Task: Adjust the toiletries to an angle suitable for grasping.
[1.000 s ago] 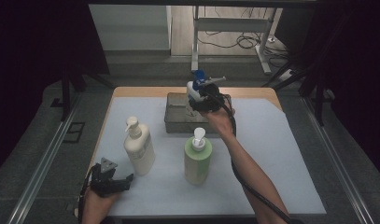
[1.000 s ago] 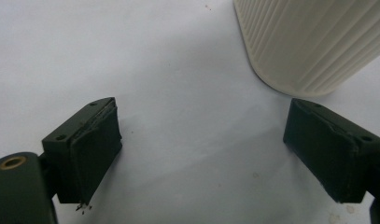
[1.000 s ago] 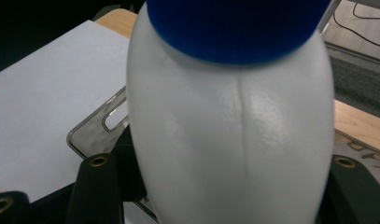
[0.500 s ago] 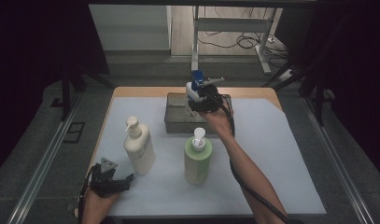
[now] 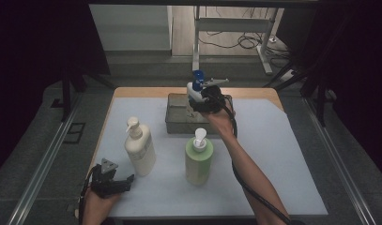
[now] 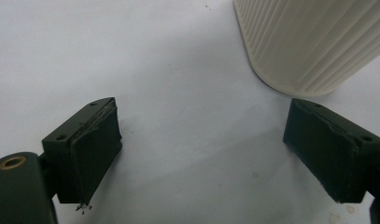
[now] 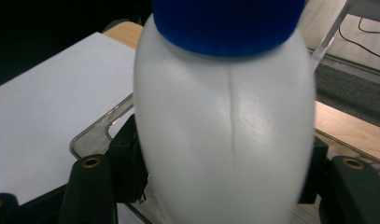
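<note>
the left gripper is resting at the near left corner of the white mat, its jaws spread wide with nothing between them, just beside the ribbed cream pump bottle; nothing here differs from a second ago. moving right, the green pump bottle is standing untouched near the middle of the mat. behind it, the right gripper is holding a white bottle with a blue cap upright over the clear tray, the bottle sitting between the jaws. those jaws have just been opening slightly, so the person is probably letting the bottle go into the tray; whether the pads are pressing on it cannot be told.
</note>
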{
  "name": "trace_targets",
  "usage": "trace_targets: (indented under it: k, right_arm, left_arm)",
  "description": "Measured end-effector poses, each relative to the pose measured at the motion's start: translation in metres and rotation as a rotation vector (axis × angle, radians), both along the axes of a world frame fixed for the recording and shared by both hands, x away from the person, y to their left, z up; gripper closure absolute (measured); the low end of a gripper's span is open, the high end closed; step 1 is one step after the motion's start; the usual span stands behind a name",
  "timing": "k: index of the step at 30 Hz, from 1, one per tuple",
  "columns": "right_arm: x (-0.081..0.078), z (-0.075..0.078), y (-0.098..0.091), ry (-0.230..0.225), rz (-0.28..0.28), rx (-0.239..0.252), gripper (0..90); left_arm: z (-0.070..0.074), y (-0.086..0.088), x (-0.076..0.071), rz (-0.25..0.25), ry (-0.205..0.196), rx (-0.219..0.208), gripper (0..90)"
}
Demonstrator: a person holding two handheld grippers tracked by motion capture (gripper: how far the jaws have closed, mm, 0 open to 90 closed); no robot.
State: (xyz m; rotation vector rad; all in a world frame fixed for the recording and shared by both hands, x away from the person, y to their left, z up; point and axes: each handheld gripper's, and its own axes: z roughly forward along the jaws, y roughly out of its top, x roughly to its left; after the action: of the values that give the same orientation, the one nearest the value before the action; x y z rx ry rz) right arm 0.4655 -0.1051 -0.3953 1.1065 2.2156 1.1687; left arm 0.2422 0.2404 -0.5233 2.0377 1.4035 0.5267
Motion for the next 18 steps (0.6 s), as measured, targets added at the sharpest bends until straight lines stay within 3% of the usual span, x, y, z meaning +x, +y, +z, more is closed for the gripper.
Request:
trace_targets:
  k: [5, 18]
  right_arm:
    - [-0.007, 0.002, -0.003, -0.02, 0.017, -0.028, 35.1]
    - [-0.025, 0.0, -0.02, -0.006, 0.044, -0.021, 35.8]
  left_arm:
    - [0.0, 0.0, 0.0, 0.0, 0.0, 0.0, 10.8]
    - [0.0, 0.0, 0.0, 0.001, 0.0, 0.0, 10.8]
